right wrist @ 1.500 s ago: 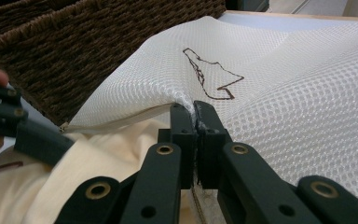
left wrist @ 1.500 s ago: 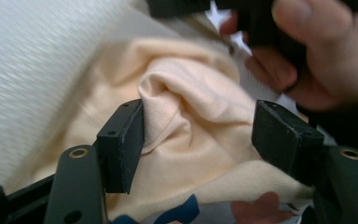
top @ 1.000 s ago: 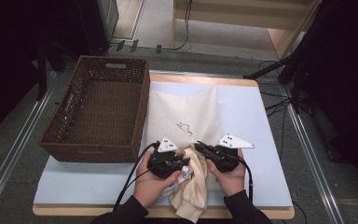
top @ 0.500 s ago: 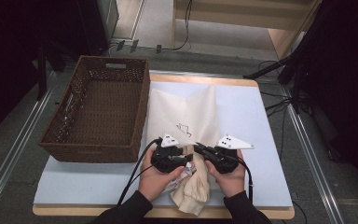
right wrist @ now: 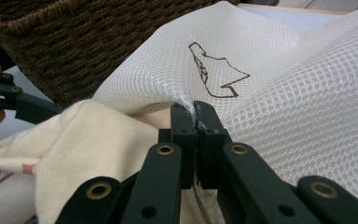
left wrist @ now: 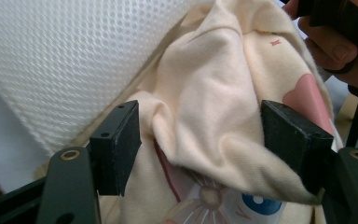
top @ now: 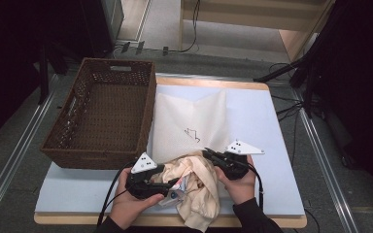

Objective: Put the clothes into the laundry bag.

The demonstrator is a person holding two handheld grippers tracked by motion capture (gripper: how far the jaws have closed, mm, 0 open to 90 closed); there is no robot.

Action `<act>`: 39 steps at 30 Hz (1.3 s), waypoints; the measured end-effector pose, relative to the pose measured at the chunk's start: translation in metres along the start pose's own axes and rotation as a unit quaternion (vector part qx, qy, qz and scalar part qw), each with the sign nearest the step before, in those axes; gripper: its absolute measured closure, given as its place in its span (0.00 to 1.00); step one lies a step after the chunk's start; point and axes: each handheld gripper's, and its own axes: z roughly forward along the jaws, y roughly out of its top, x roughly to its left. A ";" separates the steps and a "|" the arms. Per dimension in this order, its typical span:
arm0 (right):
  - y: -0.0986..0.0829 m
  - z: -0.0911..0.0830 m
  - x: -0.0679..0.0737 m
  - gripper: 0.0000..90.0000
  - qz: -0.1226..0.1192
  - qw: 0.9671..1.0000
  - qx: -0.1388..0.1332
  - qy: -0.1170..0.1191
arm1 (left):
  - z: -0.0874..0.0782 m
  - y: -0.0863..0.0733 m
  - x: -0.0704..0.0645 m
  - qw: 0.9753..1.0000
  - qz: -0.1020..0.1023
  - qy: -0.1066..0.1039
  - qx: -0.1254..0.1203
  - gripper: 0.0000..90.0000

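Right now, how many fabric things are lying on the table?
2. A white mesh bag lies flat beside the basket; a cream garment is bunched at the near edge between the two grippers. More may be hidden inside the bag.

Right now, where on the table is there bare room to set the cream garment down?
Free: the pad right of the mesh bag, and the front-left strip between the wicker basket and the table's near edge. Crowded: front centre, where the left gripper, open around the cream garment, faces the right gripper pinching the bag's edge.
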 end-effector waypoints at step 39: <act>0.002 -0.001 0.009 0.98 -0.002 1.000 0.001 0.025 | 0.042 0.028 -0.001 1.000 -0.004 0.014 0.006 0.43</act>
